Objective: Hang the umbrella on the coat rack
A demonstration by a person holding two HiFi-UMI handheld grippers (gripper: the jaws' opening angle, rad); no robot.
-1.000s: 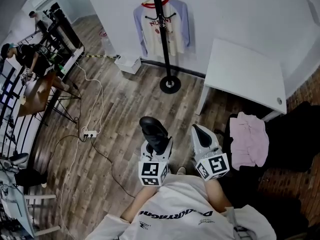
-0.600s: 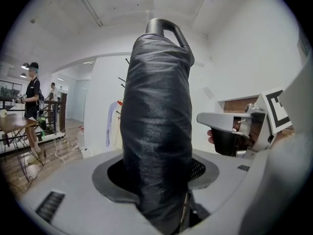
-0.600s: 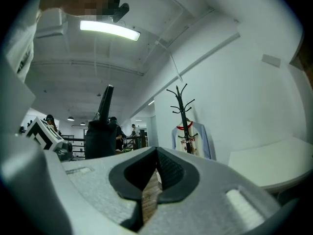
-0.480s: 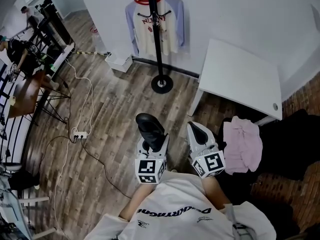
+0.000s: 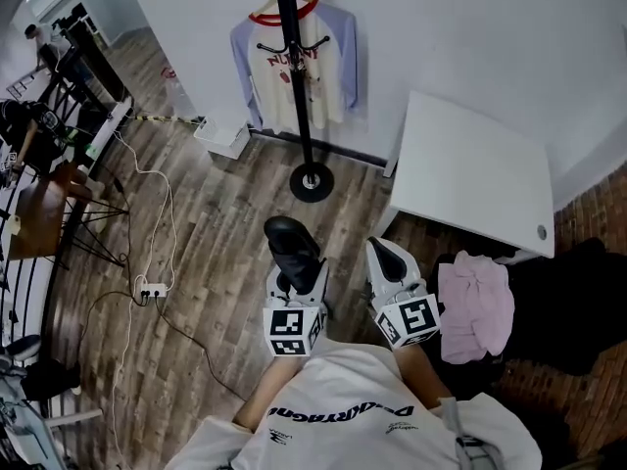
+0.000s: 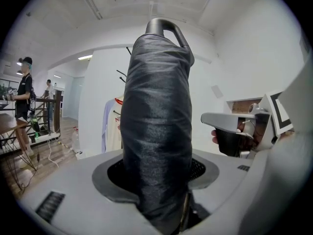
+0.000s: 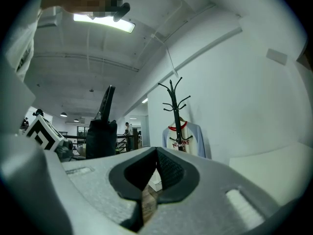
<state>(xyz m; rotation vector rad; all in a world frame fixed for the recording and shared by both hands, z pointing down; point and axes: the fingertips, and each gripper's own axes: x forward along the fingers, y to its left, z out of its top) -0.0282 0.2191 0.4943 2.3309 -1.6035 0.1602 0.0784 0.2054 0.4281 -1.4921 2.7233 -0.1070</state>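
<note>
umbrella (image 6: pixel 156 126): clamped in your left gripper (image 5: pixel 297 280), lower end hidden
right gripper (image 7: pixel 155 153): closed, empty
rack (image 5: pixel 294 76): nearer than before

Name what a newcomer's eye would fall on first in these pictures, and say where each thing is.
A folded black umbrella fills the left gripper view, clamped in the left tongs. Ahead, against the white wall, stands a black coat rack with a raglan shirt hanging on it. A white table is to its right.
</note>
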